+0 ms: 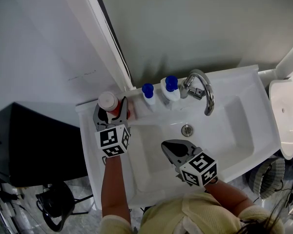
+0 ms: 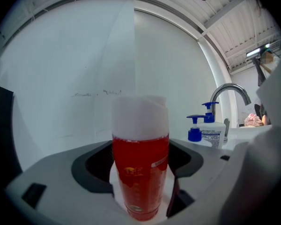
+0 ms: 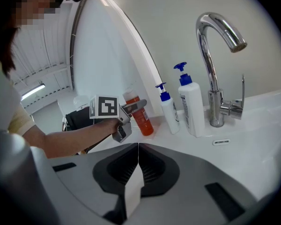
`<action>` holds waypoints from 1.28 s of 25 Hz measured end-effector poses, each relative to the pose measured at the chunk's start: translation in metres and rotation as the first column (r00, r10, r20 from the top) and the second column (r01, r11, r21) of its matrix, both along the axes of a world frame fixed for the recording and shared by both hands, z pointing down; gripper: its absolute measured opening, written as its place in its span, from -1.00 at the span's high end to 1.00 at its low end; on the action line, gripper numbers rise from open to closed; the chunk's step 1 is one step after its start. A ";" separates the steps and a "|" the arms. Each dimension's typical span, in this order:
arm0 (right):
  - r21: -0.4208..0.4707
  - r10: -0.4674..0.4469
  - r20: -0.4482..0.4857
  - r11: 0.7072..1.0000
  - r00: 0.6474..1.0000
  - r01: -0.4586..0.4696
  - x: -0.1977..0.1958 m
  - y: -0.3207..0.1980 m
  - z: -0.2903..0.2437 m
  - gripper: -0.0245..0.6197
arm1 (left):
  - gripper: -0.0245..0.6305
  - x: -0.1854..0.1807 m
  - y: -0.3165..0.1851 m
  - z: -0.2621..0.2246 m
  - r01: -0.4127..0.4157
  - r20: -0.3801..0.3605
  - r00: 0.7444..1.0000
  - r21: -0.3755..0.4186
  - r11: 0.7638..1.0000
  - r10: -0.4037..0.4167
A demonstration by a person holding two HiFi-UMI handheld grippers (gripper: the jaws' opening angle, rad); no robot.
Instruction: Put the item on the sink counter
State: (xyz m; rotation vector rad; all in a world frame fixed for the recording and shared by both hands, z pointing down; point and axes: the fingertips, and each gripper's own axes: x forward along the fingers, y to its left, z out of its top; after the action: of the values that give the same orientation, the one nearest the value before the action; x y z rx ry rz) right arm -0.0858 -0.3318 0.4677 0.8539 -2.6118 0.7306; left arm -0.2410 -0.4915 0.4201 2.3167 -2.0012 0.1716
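Left gripper view is showing a round, clear plastic bottle [image 2: 140, 172] full of red liquid, topped by a wide white cap [image 2: 139, 116], smooth and matte. It is standing upright on the glossy white counter [image 1: 90, 145], right between the jaws of the left gripper [image 1: 110, 112]. Those jaws are standing spread wide, their dark pads flanking the bottle's sides without squeezing it. Whether a pad is still brushing the plastic cannot be told.

Ahead and to the right of this gripper, two white pump bottles [image 2: 208, 130] with blue heads are standing beside a curved, shiny chrome faucet [image 2: 229, 95].

The right gripper [image 3: 138, 149] is hovering over the smooth rectangular basin [image 1: 156, 165], well apart from the red bottle. Its jaws are pressing together along a thin seam, with nothing between them. From its own view the red bottle is sitting ahead and to the left, with the pump bottles and faucet ahead to the right.
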 end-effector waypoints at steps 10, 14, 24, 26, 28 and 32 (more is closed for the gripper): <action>0.034 -0.010 -0.007 0.999 1.000 0.010 -0.002 0.011 -0.009 0.85 | -0.13 0.002 0.018 -0.003 -0.011 -0.037 0.999 -0.004 1.000 0.011; 0.045 -0.013 -0.009 0.999 1.000 0.014 -0.003 0.017 -0.012 0.85 | -0.13 0.001 0.028 -0.003 -0.013 -0.043 0.999 -0.008 1.000 0.012; 0.058 -0.007 -0.012 0.998 1.000 0.007 -0.003 0.028 -0.015 0.85 | -0.13 0.001 0.059 -0.013 -0.035 -0.066 0.997 -0.005 0.999 0.035; 0.062 -0.006 -0.009 0.998 1.000 0.007 -0.003 0.031 -0.016 0.85 | -0.13 0.002 0.067 -0.017 -0.046 -0.078 0.996 -0.003 0.999 0.045; 0.066 -0.008 -0.009 0.998 1.000 0.008 -0.004 0.033 -0.018 0.85 | -0.13 0.004 0.075 -0.022 -0.057 -0.088 0.995 -0.002 0.998 0.057; 0.070 -0.006 -0.011 0.997 1.000 0.007 -0.004 0.037 -0.019 0.85 | -0.13 0.013 0.092 -0.028 -0.102 -0.078 0.992 -0.004 0.995 0.101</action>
State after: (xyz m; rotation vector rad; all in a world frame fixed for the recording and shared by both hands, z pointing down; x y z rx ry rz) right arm -0.0897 -0.2945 0.4485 0.8665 -2.6436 0.6340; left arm -0.2280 -0.3994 0.3923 2.3826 -1.8452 0.0930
